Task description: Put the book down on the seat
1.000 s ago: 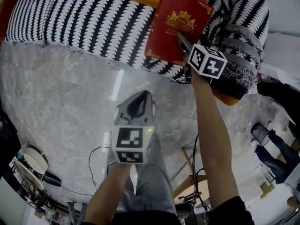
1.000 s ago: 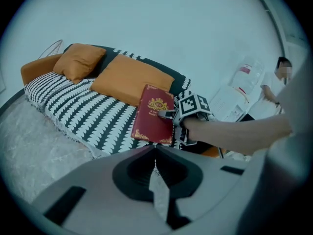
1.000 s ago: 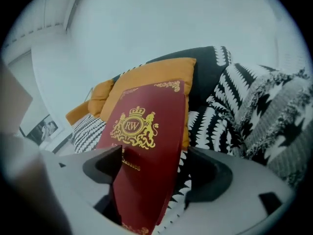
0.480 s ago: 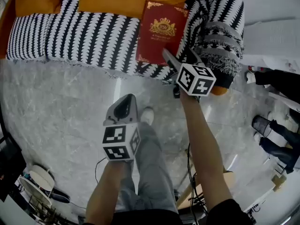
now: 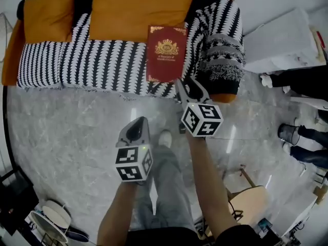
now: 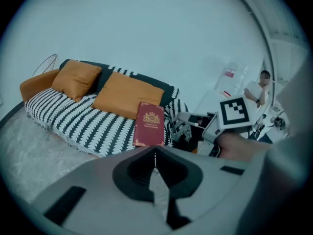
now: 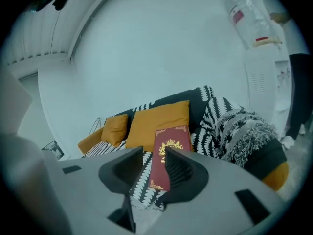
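Since book [image 5: 166, 53] lies flat on seat [image 5: 102, 60], top against cushion [image 5: 138, 9]: right gripper [image 5: 188, 88] clear, jaws closing on nothing; left gripper [image 5: 137, 127] idle, jaws together, empty

Book on the seat, seen past our right gripper [image 7: 154, 154]

Our jaws are closing on nothing; through their gap we see the red book [image 7: 171, 138] lying flat at the right end of the striped seat [image 7: 110, 148]. Its top edge is at the large orange cushion [image 7: 159, 121], and a fringed throw [image 7: 234, 126] is beside it.
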The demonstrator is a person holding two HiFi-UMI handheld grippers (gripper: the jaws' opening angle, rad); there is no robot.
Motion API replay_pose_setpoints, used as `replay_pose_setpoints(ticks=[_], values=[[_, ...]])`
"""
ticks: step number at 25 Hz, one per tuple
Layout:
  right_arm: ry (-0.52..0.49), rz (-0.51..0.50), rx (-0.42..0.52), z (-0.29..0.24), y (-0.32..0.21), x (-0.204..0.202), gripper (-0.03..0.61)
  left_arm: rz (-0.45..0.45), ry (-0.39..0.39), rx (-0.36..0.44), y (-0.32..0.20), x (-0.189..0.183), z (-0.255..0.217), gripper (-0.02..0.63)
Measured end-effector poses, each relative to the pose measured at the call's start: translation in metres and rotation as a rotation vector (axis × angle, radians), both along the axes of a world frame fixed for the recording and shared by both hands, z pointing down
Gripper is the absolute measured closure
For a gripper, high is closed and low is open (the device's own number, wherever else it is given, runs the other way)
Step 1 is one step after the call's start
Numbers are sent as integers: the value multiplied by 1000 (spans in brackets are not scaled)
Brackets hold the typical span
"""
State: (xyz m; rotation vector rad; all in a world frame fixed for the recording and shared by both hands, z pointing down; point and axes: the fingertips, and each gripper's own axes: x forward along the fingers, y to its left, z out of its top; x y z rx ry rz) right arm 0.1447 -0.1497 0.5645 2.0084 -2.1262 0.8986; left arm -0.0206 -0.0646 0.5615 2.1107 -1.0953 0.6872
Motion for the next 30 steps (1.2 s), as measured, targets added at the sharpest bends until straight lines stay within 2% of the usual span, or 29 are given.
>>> replay_pose_setpoints(ticks=[8, 13, 17, 21, 30], values=[[-16, 36, 43, -69, 49, -22, 514, 40, 14, 64, 12, 1, -65, 600], [27, -1, 62, -116, 72, -38, 549, 72, 30, 95, 18, 4, -99, 600], [68, -2, 107, -163, 81, -48, 557, 76, 66, 138, 10, 5, -137, 600], [151, -10, 137, -206, 96, -57, 557, 64, 124, 178, 14, 10, -175, 600], [198, 31, 253, -302, 113, -92, 557, 36, 175, 321, 3, -23, -260, 600]])
